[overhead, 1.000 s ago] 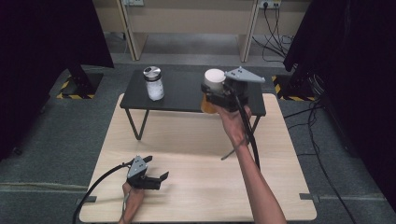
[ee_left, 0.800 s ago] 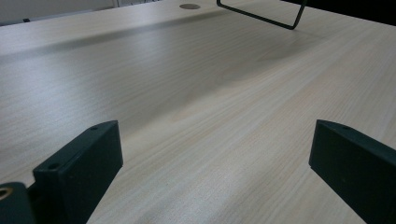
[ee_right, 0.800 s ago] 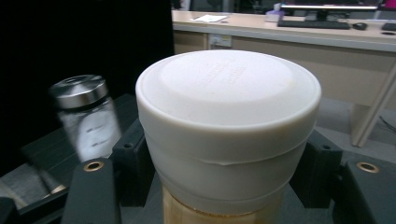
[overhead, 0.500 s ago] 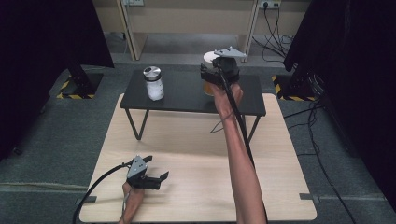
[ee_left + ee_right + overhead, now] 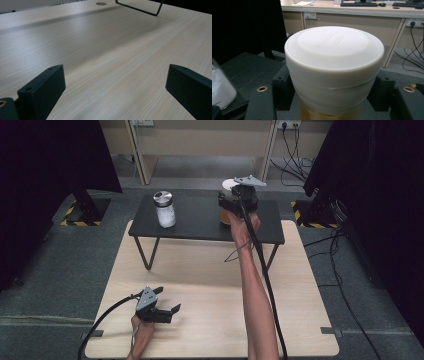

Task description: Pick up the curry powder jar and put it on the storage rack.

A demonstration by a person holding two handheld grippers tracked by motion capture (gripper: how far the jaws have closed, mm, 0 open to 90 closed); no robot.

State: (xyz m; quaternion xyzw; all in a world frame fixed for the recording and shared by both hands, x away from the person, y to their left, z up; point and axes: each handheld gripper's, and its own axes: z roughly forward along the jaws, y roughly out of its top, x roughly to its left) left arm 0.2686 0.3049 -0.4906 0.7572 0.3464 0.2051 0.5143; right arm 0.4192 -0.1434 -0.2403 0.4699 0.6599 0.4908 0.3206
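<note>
White-lidded jar (image 5: 334, 72), amber contents glimpsed at the bottom edge of the right gripper view: clenched below the lid between both jaws of the right tool (image 5: 235, 200), pads pressed to either side. Seen in the high view at upper centre, over the right end of the low black surface (image 5: 200, 222); lid edge (image 5: 229, 184) showing just beyond the tool. Whether the base rests on that surface or hangs just above it: cannot tell.

Second jar (image 5: 164, 209), clear with a metal cap and white contents: upright on the left part of the same black surface, well apart from the first, untouched. Also at the lower left edge of the right gripper view (image 5: 222, 87).

Left tool (image 5: 159, 311): released, jaws wide apart with nothing between them, resting low on the pale wooden surface (image 5: 105, 57) at lower left of the high view.

Progress, as judged: grasp complete, jar carried to the raised black surface. Remaining, likely: setting down, letting go, withdrawing the right hand. Left tool idle, with no visible part so far.
</note>
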